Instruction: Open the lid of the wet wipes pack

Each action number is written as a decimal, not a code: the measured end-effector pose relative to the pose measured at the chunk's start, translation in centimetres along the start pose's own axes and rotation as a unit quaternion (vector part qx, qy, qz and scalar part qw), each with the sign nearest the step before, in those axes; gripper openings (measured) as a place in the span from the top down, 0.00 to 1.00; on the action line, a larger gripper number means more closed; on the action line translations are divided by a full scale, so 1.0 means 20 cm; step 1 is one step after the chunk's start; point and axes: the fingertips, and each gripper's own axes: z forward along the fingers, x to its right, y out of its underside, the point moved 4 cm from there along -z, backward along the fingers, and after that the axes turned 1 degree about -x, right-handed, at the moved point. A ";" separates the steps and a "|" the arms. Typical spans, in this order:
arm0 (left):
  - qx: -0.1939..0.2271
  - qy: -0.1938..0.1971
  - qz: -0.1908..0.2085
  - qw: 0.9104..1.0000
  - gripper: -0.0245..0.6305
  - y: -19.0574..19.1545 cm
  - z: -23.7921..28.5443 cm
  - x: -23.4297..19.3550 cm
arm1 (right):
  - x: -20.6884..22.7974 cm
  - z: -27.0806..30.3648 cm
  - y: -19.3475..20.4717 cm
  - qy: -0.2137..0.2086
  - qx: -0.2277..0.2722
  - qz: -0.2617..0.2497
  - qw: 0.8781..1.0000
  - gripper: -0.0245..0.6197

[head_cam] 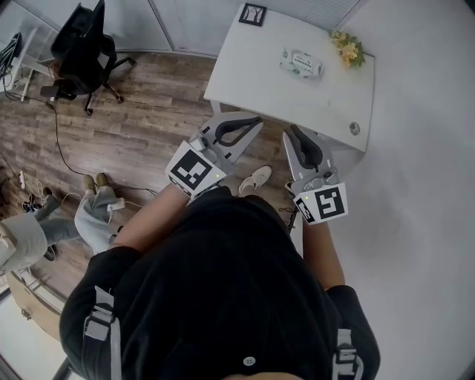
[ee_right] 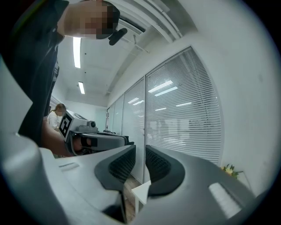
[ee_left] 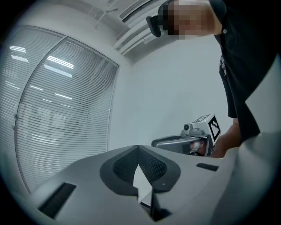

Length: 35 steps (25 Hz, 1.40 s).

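Observation:
The wet wipes pack, white with green print, lies flat toward the far side of the white table. Both grippers are held level short of the table's near edge, well apart from the pack. My left gripper has its tips together and nothing between them. The pads of my right gripper stand a narrow gap apart, with only the table corner showing through. Each gripper view shows the other gripper beside it, and the pack appears in neither.
On the table, yellow flowers lie far right, a black-framed card sits at the far edge and a small round fitting near the front right. A black office chair, floor cables and a seated person are left. A white wall runs along the right.

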 end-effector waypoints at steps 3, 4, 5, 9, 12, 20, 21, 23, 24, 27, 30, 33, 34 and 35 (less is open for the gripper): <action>-0.003 -0.001 0.003 1.000 0.96 0.00 0.10 -0.03 | 0.10 0.01 0.01 -0.002 -0.006 0.000 1.000 0.79; -0.004 0.000 0.002 1.000 0.96 0.00 0.13 -0.03 | 0.12 0.01 0.02 -0.002 -0.007 0.001 1.000 0.76; -0.005 0.001 0.000 1.000 0.95 0.00 0.15 -0.04 | 0.15 0.01 0.03 0.000 -0.007 0.002 1.000 0.71; -0.015 0.005 -0.004 1.000 0.96 0.03 0.24 -0.05 | 0.25 0.01 0.06 0.013 -0.001 0.011 1.000 0.62; -0.018 0.004 -0.003 1.000 0.96 0.05 0.32 -0.07 | 0.33 0.01 0.08 0.015 -0.003 0.012 1.000 0.59; -0.026 -0.004 0.002 1.000 0.95 0.03 0.55 -0.12 | 0.59 0.02 0.10 0.014 0.000 0.019 1.000 0.53; -0.027 -0.006 0.003 1.000 0.95 0.03 0.58 -0.13 | 0.62 0.03 0.10 0.013 0.000 0.020 1.000 0.52; -0.028 -0.009 0.004 1.000 0.96 0.03 0.64 -0.14 | 0.68 0.03 0.10 0.009 0.000 0.020 1.000 0.52; -0.029 -0.011 0.005 1.000 0.95 0.03 0.67 -0.15 | 0.71 0.03 0.10 0.007 -0.001 0.020 1.000 0.51; -0.032 -0.018 0.008 0.999 0.96 0.02 0.76 -0.15 | 0.81 0.02 0.10 0.000 -0.002 0.021 1.000 0.49; -0.037 -0.024 0.012 0.999 0.95 0.01 0.85 -0.16 | 0.93 0.00 0.11 -0.004 0.001 0.025 1.000 0.46; -0.040 -0.031 0.014 0.999 0.95 0.00 0.94 -0.15 | 1.03 0.00 0.12 -0.011 0.003 0.030 0.999 0.42; -0.039 -0.035 0.014 0.999 0.95 0.00 0.97 -0.15 | 1.06 -0.01 0.12 -0.014 0.004 0.030 0.999 0.41; -0.039 -0.038 0.014 0.998 0.95 0.00 1.00 -0.15 | 1.08 -0.01 0.13 -0.016 0.004 0.030 0.999 0.41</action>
